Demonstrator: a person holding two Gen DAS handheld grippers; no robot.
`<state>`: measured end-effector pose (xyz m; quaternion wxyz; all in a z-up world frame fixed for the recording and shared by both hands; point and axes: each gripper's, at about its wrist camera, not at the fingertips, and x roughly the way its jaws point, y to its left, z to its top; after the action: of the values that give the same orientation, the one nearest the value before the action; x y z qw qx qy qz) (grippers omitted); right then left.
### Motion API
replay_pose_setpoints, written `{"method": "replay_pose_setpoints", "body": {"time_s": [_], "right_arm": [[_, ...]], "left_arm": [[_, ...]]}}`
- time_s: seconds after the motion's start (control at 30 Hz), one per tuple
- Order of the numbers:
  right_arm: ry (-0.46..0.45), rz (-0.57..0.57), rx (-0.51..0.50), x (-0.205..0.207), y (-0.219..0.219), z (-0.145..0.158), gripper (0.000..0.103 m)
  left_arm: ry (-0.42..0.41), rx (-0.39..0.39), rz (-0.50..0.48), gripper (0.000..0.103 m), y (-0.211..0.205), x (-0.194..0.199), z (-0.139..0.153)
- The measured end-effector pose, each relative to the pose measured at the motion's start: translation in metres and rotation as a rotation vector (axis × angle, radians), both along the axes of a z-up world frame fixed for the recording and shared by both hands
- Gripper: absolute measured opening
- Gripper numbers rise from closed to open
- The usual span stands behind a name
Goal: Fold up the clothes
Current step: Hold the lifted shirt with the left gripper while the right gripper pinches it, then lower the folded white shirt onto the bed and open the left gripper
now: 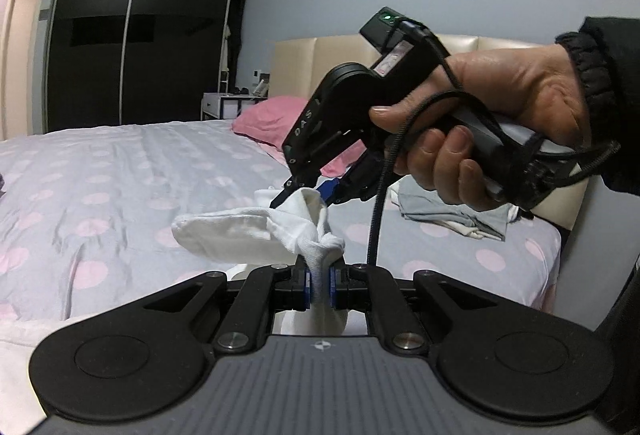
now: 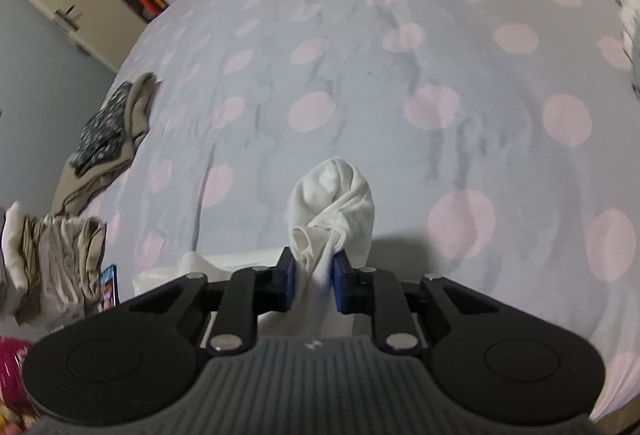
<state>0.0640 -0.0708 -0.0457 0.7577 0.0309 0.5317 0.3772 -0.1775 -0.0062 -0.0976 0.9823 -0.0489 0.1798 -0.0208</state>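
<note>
both grippers pinch the same white sock [image 1: 248,235], held in the air above the dotted bed sheet [image 1: 120,171]. the left gripper [image 1: 319,281] is clamped on one bunched end. the right gripper [image 2: 314,277], held by a hand [image 1: 500,123], grips what seems to be the other end. folded clothes [image 1: 452,215] lie near the pink pillow [image 1: 272,115].
</note>
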Motion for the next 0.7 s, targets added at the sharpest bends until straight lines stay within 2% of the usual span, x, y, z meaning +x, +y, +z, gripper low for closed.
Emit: {"method": "replay_pose_setpoints", "body": {"time_s": [0.3,0.53,0.7], "right_arm": [[-0.020,0.078,0.021,-0.026,0.032,0.015,0.019],[-0.059,0.140,-0.009,-0.051,0.086,0.029,0.019],[-0.094,0.225,-0.043,-0.081,0.136,0.041,0.019]], "left_arm": [[0.002,-0.006,0.064,0.006,0.026,-0.024,0.012],[0.008,-0.058,0.121,0.006,0.073,-0.044,0.024],[-0.014,-0.097,0.194,0.006,0.110,-0.069,0.025]]}}
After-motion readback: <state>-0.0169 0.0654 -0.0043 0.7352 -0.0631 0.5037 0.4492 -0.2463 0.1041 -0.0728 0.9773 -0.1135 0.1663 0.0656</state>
